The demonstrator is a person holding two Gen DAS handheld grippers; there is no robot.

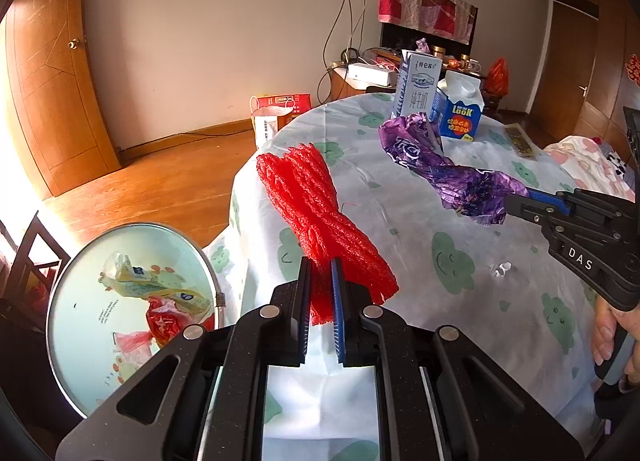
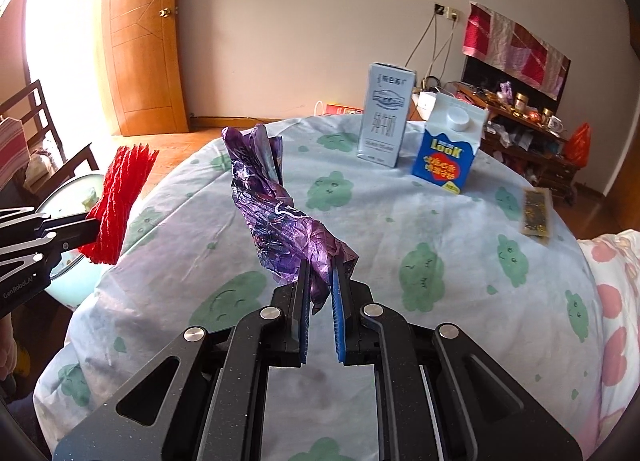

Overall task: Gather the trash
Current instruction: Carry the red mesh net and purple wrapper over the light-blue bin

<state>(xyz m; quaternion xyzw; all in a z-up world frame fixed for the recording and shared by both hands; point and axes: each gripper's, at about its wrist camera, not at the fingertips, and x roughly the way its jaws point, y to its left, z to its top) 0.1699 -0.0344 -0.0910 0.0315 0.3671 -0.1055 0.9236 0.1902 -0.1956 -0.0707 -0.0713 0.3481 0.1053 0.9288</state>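
Observation:
My left gripper [image 1: 321, 263] is shut on a red foam net sleeve [image 1: 316, 205], which hangs in the air over the table's left edge. From the right wrist, the same red net [image 2: 120, 201] shows pinched in the left gripper [image 2: 93, 228] at the far left. A crumpled purple wrapper [image 2: 276, 213] is held off the table by my right gripper [image 2: 321, 264], shut on its lower end. In the left wrist view the purple wrapper [image 1: 440, 169] sticks out from the right gripper [image 1: 520, 199]. Below on the left stands a round bin [image 1: 60, 321] with trash inside.
A round table with a cloud-print cloth [image 2: 400, 229] carries a tall grey milk carton [image 2: 384, 117], a blue and white carton [image 2: 448, 149] and a flat gold packet [image 2: 536, 213]. A wooden chair [image 2: 36, 121] and a door stand on the left; a cluttered cabinet [image 2: 532, 129] behind.

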